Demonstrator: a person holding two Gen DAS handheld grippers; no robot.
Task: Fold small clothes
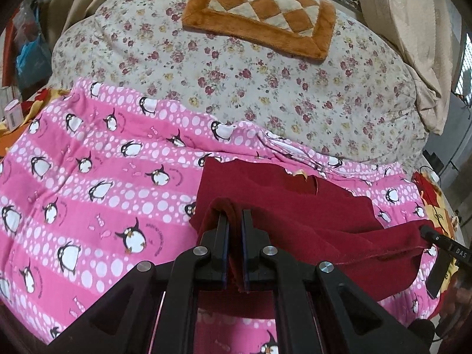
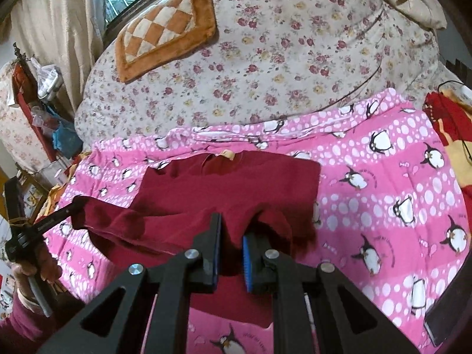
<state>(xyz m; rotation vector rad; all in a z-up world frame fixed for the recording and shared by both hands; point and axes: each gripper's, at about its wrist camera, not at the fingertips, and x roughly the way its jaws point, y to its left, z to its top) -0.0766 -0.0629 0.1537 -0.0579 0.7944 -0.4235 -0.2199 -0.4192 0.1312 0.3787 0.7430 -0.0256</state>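
Over the pink penguin sheet (image 1: 88, 183) you hold both grippers tilted downward, side by side, each biting the near hem of the dark red garment (image 1: 309, 215). Your left gripper (image 1: 235, 215) has its jaws pressed tight together on a bunched fold of the cloth. Your right gripper (image 2: 233, 227) keeps its jaws narrow — a thicker wad of the same hem sits pinched between the blue pads (image 2: 247, 262). Seen from the right wrist, your left hand (image 2: 35, 265) wraps the handle at the far left edge.

The garment is lifted along its near edge and sags between the two grips, while its far part, with the neckline, lies flat on the sheet. It is plain, wine-coloured, somewhat creased.

Beyond it rises a floral quilt (image 1: 265, 88) with an orange-and-cream checkered mat (image 1: 262, 11) on top — both well apart from the garment. Beige curtains (image 2: 59, 23) hang behind.
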